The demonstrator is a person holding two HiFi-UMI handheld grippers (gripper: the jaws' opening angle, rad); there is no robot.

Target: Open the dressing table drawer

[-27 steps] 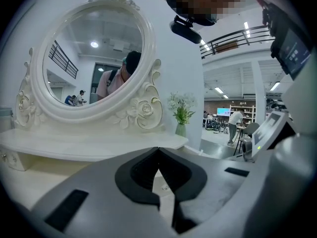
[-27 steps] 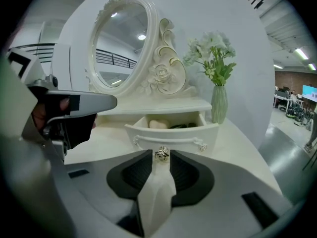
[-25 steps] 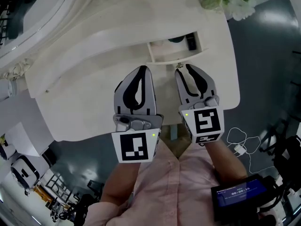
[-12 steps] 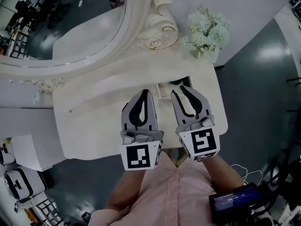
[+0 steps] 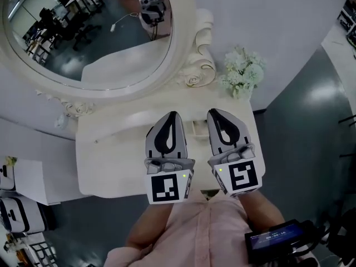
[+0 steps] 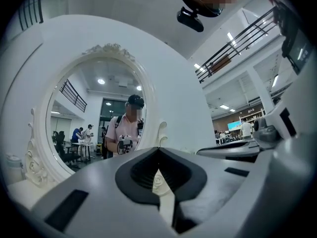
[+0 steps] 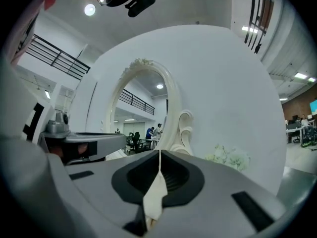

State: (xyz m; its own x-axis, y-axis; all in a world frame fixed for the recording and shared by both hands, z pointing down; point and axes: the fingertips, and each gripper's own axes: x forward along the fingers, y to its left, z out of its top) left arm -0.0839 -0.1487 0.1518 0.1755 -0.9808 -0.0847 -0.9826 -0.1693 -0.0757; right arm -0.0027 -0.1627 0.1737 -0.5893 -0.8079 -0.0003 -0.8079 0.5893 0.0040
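The left gripper [image 5: 173,115] is holding its jaws together on nothing, and the right gripper [image 5: 213,112] is closing its jaws on empty air, both hanging over the dressing table [image 5: 111,154]. The drawer [image 5: 198,128] is showing only as a sliver between them, with its handle hidden. Coming back down blind is likely risking a knock against its front, or against the flowers [image 5: 243,74] at the right gripper's 1 o'clock.

A white table [image 5: 111,160] stands against a white wall [image 5: 278,15], with its oval mirror [image 5: 94,32] at 11 o'clock and flowers [image 5: 242,71] at 1. Glossy dark grey floor [image 5: 306,127] spreads at 3, and a white unit [image 5: 30,177] sits at 8. In the right gripper view a round ceiling lamp [image 7: 89,9] glows at 11, with a black railing [image 7: 54,58] at 10.
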